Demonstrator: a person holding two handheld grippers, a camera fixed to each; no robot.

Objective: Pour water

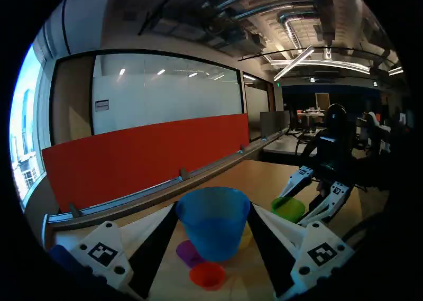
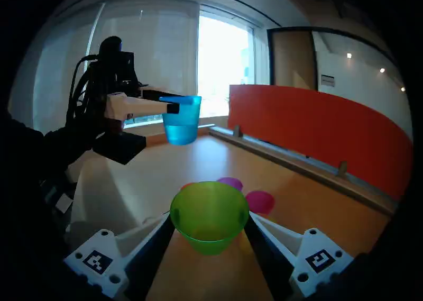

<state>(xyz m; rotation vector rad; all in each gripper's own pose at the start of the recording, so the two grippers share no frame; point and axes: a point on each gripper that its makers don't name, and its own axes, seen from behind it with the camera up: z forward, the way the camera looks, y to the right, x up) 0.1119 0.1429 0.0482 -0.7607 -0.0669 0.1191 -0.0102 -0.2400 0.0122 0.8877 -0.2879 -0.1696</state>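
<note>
Left tongs (image 1: pixel 212 211) pinch blue cup (image 1: pixel 213 232), part full; right tongs (image 2: pixel 210 219) pinch green cup (image 2: pixel 209 232), both above bench (image 2: pixel 158 169). Bring blue rim over green mouth, tilt slowly, hold green level.

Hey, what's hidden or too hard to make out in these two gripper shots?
Left gripper view: yellow cup mostly hidden behind the blue cup.
Right gripper view: purple cup, lower part hidden by the green cup rim.
Left gripper view: green cup's contents, too far and small.
Left gripper view: wall sign, too small.
</note>
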